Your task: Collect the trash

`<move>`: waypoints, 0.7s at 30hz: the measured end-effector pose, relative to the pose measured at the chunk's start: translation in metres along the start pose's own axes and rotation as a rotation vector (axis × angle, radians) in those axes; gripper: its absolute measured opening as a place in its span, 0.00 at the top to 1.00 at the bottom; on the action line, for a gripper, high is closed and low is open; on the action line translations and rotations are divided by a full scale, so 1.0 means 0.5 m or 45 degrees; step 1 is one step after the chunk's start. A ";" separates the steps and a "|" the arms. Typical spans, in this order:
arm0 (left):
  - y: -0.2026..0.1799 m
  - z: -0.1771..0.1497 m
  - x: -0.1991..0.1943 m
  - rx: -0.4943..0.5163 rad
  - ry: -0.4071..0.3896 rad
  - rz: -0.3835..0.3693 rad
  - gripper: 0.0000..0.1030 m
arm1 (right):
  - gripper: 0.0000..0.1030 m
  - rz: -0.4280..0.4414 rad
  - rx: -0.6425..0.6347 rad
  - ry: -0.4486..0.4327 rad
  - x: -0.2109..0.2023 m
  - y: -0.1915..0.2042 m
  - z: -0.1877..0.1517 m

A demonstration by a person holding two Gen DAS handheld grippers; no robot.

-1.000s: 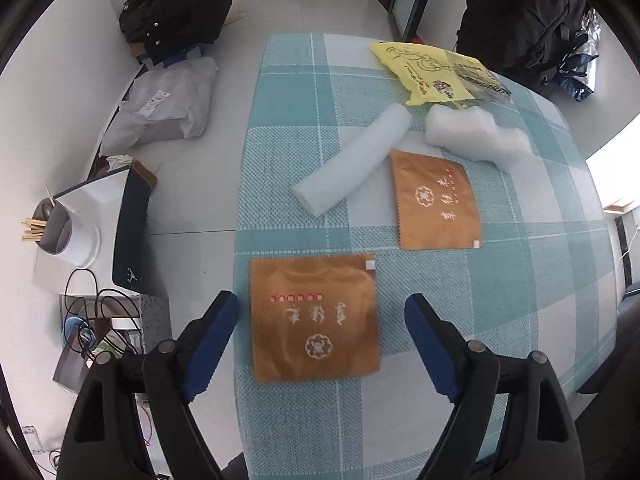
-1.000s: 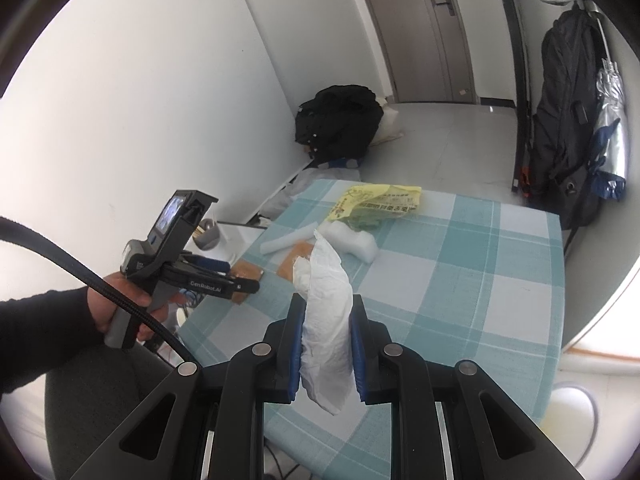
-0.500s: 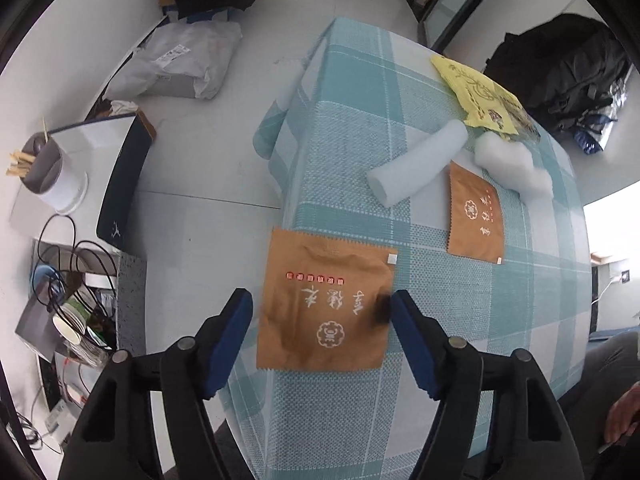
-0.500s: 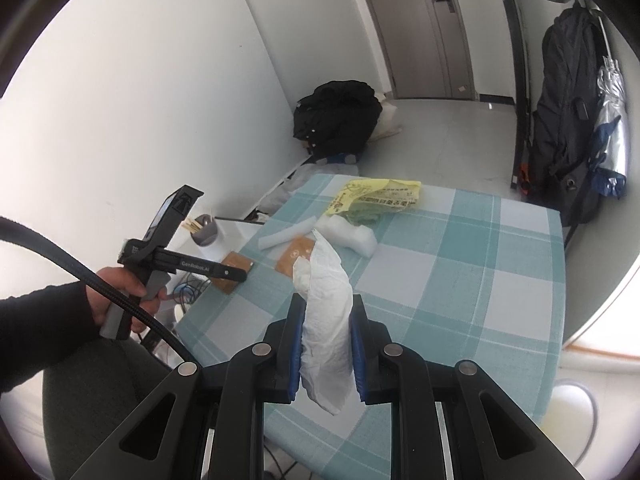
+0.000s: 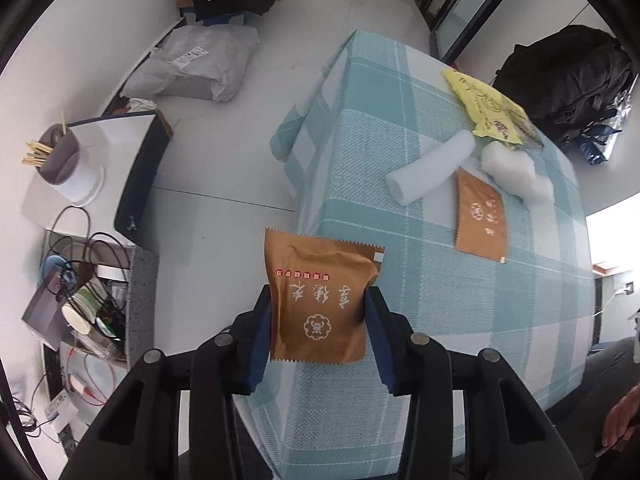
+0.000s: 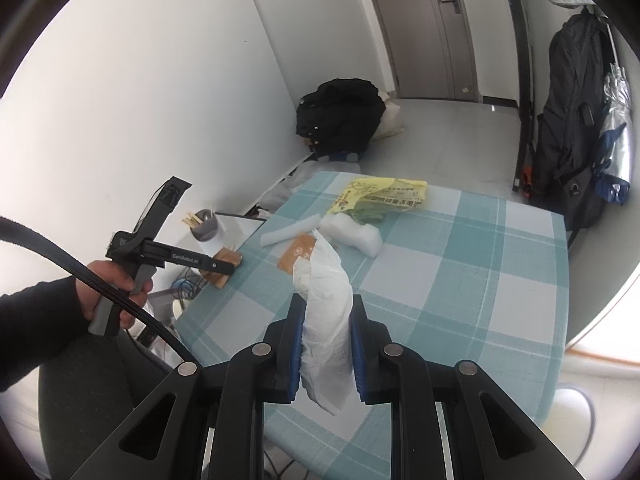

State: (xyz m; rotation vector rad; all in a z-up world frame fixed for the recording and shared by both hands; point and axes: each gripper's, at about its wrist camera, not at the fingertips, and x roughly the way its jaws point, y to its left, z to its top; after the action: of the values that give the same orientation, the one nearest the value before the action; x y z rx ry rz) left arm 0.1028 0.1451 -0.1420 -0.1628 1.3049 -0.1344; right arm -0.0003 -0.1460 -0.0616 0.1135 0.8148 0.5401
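While the right gripper (image 6: 326,344) stays clamped on a white tissue (image 6: 326,320), the left gripper (image 5: 318,330) is closing on a brown packet (image 5: 318,300) (already buckling) at the counter's (image 5: 460,300) near left edge.

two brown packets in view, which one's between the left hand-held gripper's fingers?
The brown packet overhanging the table's near edge, buckling as the left hand-held gripper closes on it. The other brown packet lies flat farther in, beside the white foam roll.
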 end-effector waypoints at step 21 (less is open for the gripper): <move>-0.034 -0.002 -0.092 -0.105 -0.090 -0.248 0.63 | 0.80 0.029 0.050 -0.060 -0.029 -0.014 0.000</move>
State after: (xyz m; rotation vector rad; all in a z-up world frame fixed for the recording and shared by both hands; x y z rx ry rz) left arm 0.0899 0.1371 -0.0950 -0.3624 1.2230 -0.2386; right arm -0.0054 -0.1594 -0.0544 0.1711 0.7790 0.5409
